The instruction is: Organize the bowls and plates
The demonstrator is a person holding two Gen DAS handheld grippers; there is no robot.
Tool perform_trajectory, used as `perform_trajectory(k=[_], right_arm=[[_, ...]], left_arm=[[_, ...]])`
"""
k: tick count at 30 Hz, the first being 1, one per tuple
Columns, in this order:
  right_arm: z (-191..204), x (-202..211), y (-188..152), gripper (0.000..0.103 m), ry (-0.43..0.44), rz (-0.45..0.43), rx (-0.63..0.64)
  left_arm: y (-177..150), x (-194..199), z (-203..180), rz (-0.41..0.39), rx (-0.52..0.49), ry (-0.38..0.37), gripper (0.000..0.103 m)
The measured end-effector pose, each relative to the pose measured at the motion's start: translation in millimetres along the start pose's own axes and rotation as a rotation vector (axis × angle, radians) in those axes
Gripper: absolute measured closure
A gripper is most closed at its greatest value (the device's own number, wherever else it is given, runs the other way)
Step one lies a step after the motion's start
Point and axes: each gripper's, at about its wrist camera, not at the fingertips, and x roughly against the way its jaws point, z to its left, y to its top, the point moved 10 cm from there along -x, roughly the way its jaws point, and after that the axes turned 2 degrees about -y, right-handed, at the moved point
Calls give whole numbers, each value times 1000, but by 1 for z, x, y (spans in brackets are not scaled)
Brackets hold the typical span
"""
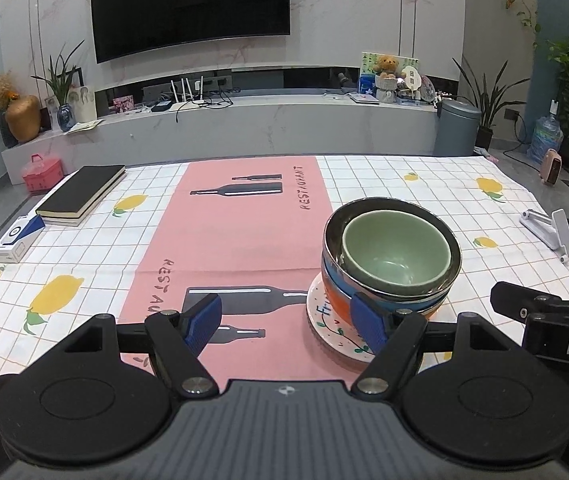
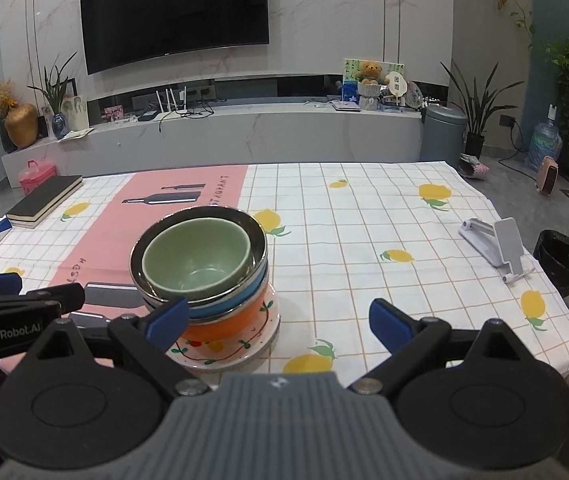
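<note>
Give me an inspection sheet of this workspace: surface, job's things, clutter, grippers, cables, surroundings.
Surface: table under a lemon-print cloth with a pink runner.
Job's things: green bowl nested in a steel bowl, on blue and orange bowls, on a painted plate.
Clutter: books, small box, white stand.
Grippers: left hand-held gripper open, one finger in front of the stack; right hand-held gripper open, nothing held.
Cables: on the TV shelf by the router; one on the floor at far right.
Surroundings: TV, plants, bin, water jug.
</note>
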Motion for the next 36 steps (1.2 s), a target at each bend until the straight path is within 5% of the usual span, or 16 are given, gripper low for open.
perform_trajectory(k=[36], right_arm=[[8,0,0,8,11,-2,21]], left_arm=[[3,3,2,-19,-6,3,17]])
